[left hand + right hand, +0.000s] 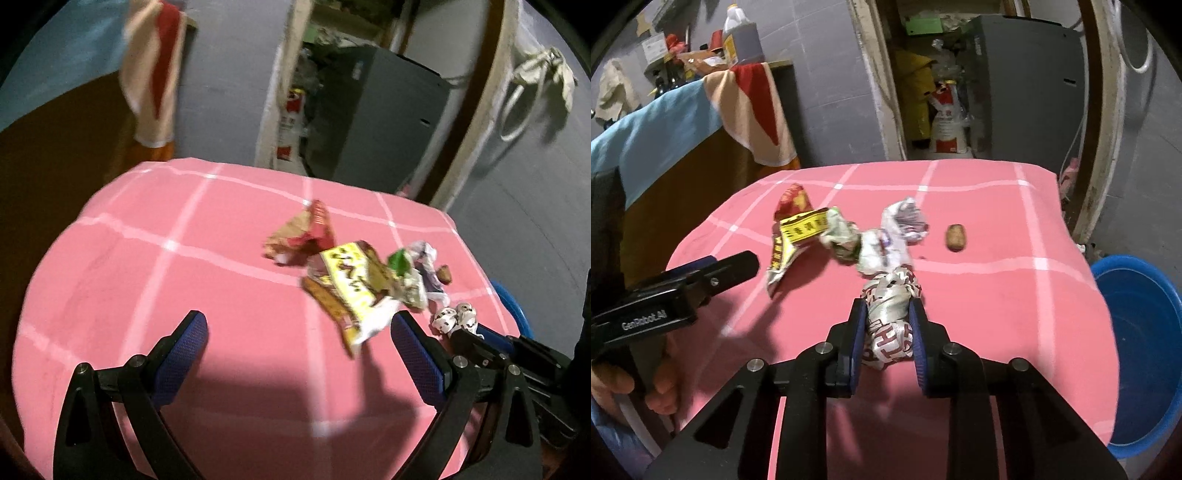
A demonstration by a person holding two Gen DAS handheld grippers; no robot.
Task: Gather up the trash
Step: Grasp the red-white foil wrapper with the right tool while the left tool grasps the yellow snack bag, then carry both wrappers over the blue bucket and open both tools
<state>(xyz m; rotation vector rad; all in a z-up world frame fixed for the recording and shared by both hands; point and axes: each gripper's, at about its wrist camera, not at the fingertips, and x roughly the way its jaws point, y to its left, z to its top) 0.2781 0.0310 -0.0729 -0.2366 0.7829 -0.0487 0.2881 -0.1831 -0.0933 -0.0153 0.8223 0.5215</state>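
My right gripper (888,310) is shut on a crumpled white wrapper with dark red letters (890,317), low over the pink checked tablecloth (1015,302). That wrapper also shows in the left wrist view (454,317) at the tip of the right gripper (476,334). My left gripper (299,325) is open and empty above the cloth; it shows in the right wrist view (738,264) at the left. A yellow wrapper (351,288) (798,240), a red wrapper (314,229) (792,201), a green-white wrapper (406,273) (842,236) and a white crumpled wrapper (901,221) lie in a heap.
A small brown lump (956,237) lies alone right of the heap. A blue plastic basin (1137,339) stands off the table's right edge. Behind are a grey cabinet (1027,85), a doorway with sacks (947,122) and a cloth-draped bench (676,122) on the left.
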